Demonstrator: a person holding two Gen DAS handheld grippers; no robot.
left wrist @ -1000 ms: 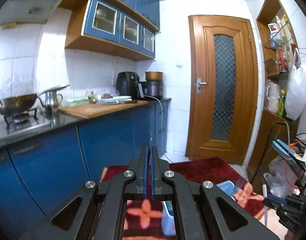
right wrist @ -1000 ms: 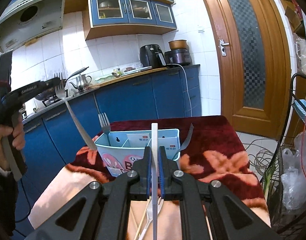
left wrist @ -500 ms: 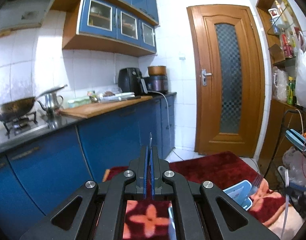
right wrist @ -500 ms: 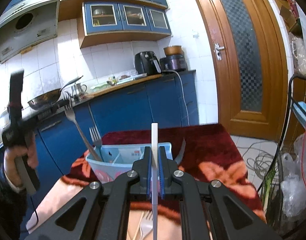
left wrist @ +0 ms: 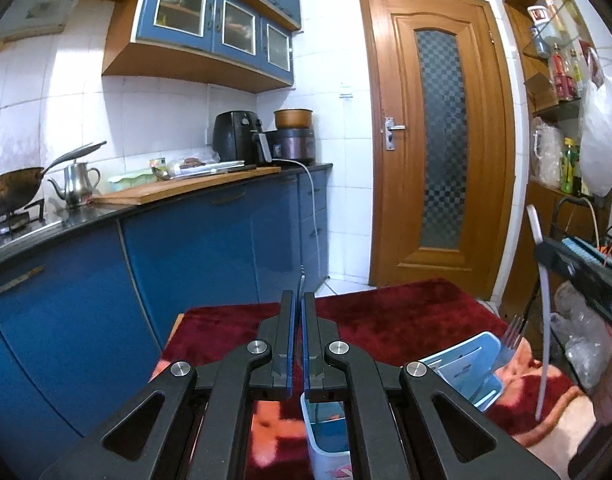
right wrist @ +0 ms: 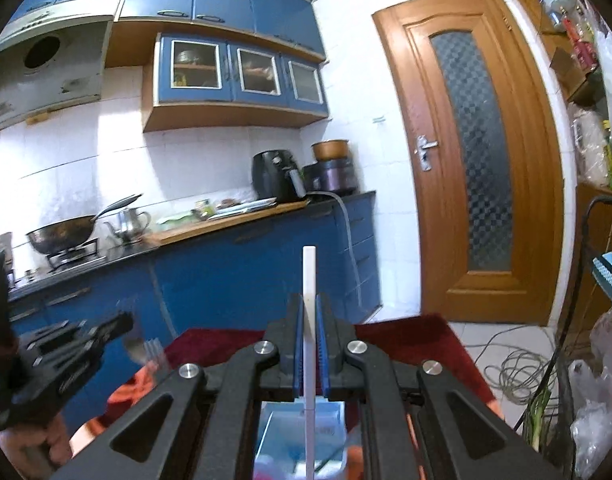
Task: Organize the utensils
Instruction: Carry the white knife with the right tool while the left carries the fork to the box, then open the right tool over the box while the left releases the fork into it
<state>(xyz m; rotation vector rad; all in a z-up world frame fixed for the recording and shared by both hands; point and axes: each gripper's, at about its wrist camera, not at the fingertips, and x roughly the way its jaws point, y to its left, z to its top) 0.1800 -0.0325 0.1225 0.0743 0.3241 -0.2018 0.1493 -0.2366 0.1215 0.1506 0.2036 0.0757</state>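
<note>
Two utensils are in hand. Left gripper [left wrist: 299, 310] is clamped on a fork [left wrist: 301, 280], seen edge-on, tines poking just past the fingertips. Right gripper [right wrist: 310, 312] is pinched narrow on a white stick-like utensil [right wrist: 309, 276] — probably a spoon or chopstick handle, cannot tell which.

Change over the last second: the left gripper has come down and forward, so the pale blue utensil holder [left wrist: 472, 364] now sits near, low and to the right in its view, part of it directly beneath the jaws. The right gripper has swung so the holder lies right below it, with the far kitchen filling more of the picture. Judgement: both are lining up for a drop into the holder; neither item is in yet.

Surroundings: holder rests on a table under a red flowered cloth [left wrist: 386, 316]. Another fork [left wrist: 514, 332] already stands in the holder, tines up — could catch an incoming utensil. Blue cabinets, a wok and a kettle sit far left; a wooden door far right. With both grippers converging, they may crowd each other.
</note>
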